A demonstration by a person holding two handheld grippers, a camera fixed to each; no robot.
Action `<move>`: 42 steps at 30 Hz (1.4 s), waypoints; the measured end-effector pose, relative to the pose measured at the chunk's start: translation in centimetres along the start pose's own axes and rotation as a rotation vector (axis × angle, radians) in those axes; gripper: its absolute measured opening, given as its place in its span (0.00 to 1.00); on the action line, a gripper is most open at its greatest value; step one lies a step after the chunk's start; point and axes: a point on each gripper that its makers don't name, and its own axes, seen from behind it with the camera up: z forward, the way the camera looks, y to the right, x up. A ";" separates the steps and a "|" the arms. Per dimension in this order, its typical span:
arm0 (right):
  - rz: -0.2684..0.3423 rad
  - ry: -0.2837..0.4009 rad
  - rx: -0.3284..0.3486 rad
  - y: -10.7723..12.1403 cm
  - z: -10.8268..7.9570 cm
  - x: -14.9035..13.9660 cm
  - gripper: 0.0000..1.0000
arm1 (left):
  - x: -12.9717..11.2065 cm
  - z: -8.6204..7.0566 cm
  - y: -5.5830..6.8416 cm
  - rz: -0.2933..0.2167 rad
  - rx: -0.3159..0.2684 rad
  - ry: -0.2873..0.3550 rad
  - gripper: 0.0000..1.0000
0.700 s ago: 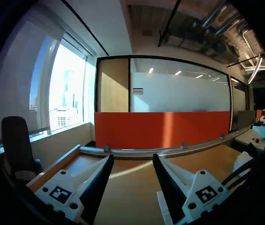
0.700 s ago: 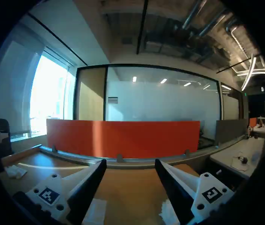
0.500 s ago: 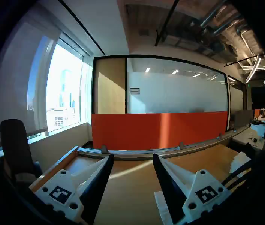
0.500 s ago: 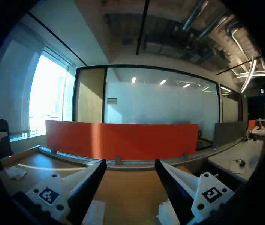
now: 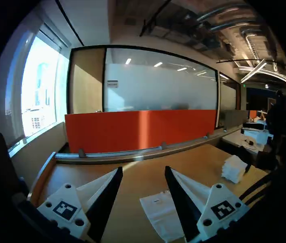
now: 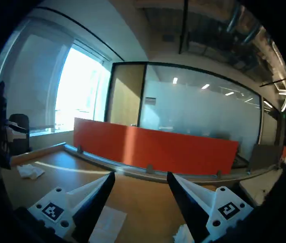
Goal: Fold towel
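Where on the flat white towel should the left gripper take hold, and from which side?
Probably its far corner, coming down from above with the open left gripper. The flat white towel lies spread on the wooden desk, so only a corner or edge offers a pinch.

The left gripper view sits low over the desk (image 5: 195, 160), just behind the left gripper (image 5: 143, 169). It faces straight across the wood toward the orange partition (image 5: 138, 129) and the frosted glass wall (image 5: 159, 89), with the window (image 5: 37, 93) at its left edge. The right gripper view rides equally low behind the right gripper (image 6: 140, 174) but is angled more toward the window, so the partition runs slantwise. Both views share the desk, partition, glass wall and window. The desk lies close under each camera, the rest well off.
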 end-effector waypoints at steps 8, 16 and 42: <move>-0.052 -0.117 0.152 -2.8 0.4 -2.1 1.00 | -2.3 0.8 2.4 0.055 -0.118 -0.089 0.76; -0.092 -0.235 0.284 -5.3 0.0 -4.6 1.00 | -6.0 1.0 4.2 0.127 -0.212 -0.196 0.76; -0.117 -0.399 0.397 -10.0 -0.8 -17.6 1.00 | -19.9 2.1 6.5 0.159 -0.280 -0.374 0.76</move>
